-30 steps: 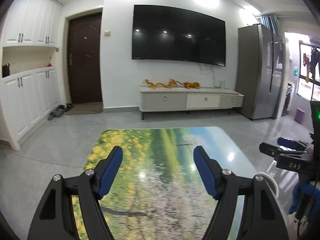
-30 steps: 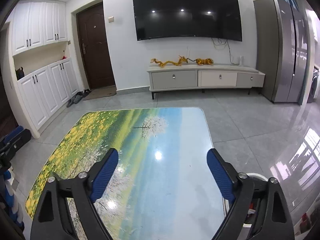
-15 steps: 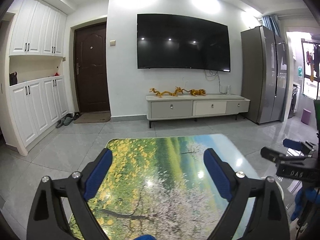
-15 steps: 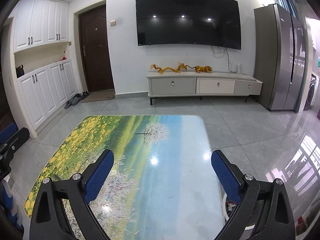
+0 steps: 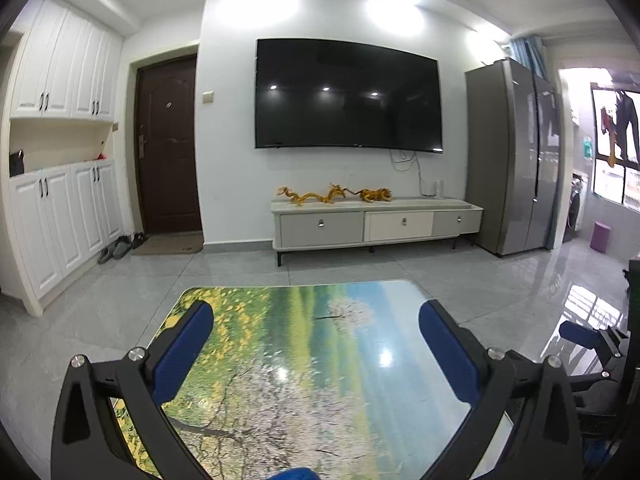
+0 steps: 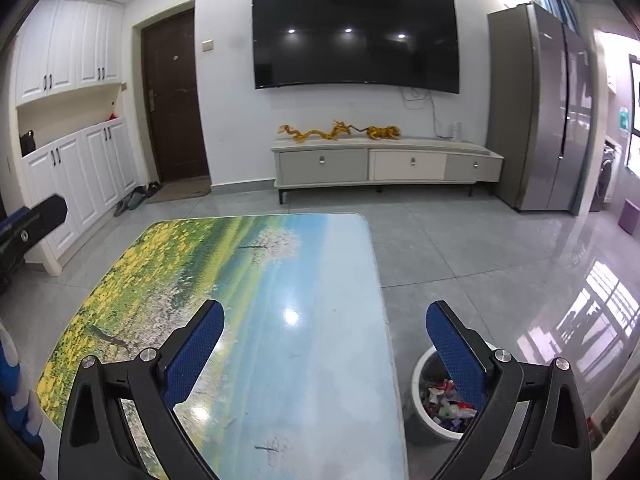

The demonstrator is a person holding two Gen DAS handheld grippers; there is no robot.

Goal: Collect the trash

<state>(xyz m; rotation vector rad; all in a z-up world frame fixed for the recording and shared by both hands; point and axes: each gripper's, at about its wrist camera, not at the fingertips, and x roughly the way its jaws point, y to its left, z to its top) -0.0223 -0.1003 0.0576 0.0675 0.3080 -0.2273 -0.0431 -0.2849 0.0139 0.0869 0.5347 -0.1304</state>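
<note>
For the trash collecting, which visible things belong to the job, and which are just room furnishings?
Job:
- trash bin, holding wrappers
- table
- left hand-held gripper, opening, empty
- right hand-held gripper, opening, empty

Just there:
- television
- dragon figurines
- refrigerator

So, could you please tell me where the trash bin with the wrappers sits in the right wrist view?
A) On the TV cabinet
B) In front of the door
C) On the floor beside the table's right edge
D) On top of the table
C: the white trash bin, with colourful wrappers inside, stands on the grey floor just right of the table, partly behind a finger of the right gripper.
</note>
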